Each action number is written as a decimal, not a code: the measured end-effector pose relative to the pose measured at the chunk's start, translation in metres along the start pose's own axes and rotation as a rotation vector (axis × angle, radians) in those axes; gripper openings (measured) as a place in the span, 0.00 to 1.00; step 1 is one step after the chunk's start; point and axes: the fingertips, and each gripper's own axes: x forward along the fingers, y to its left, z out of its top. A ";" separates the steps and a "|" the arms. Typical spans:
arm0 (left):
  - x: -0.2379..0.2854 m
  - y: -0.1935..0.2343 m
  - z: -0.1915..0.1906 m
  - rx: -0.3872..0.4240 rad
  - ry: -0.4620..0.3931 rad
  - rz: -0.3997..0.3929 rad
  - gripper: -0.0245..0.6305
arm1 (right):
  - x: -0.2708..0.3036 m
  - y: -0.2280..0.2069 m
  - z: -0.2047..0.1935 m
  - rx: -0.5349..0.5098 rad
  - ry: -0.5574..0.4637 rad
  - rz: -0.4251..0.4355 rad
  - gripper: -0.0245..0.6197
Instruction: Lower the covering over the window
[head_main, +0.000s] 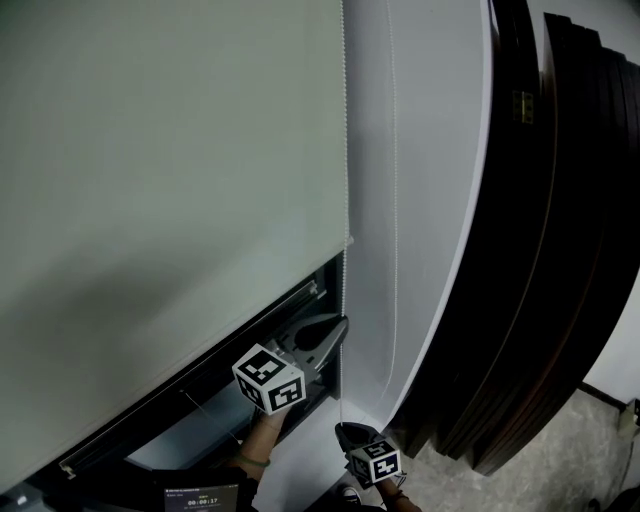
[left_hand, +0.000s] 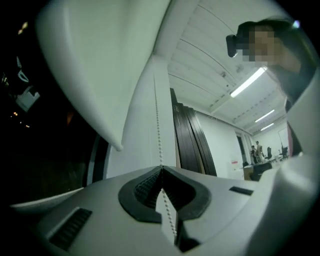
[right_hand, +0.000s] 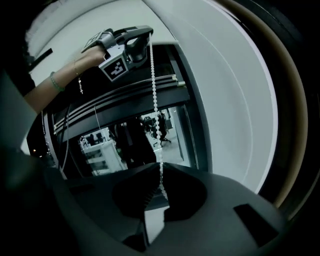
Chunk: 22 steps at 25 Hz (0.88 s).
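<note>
The roller blind hangs over most of the window; its bottom rail stops short of the sill, so a dark strip of glass shows beneath it, and the covering is, by my reading, most of the way down but not fully lowered.

The bead chain that drives the blind runs down the white wall just beside the blind's right edge; both grippers are on it. The left gripper is the higher one, level with the bottom rail; its fingers are pressed together with the chain pinched in the ribbed pads, the beads running up out of the tips and down behind them. The right gripper sits just below it; its fingers are likewise closed on the same strand, and in the right gripper view the chain runs straight up from them to the left gripper.

Two grips stacked on one strand suggest a hand-over-hand pull; one gripper can hold the chain taut so it does not slip back while the other reaches for a new hold; pinching deep in the pads seems meant to stop the small beads sliding through.

Dark panels lean against the wall at the right, well apart from the chain.
</note>
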 end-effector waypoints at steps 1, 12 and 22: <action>-0.004 0.002 -0.008 -0.009 -0.001 0.015 0.04 | -0.002 -0.002 -0.008 0.012 0.020 -0.008 0.07; -0.034 0.000 -0.109 -0.037 0.169 0.095 0.04 | -0.065 -0.041 0.134 0.025 -0.260 -0.094 0.07; -0.071 -0.020 -0.242 -0.140 0.406 0.132 0.04 | -0.110 0.022 0.355 -0.158 -0.572 0.137 0.19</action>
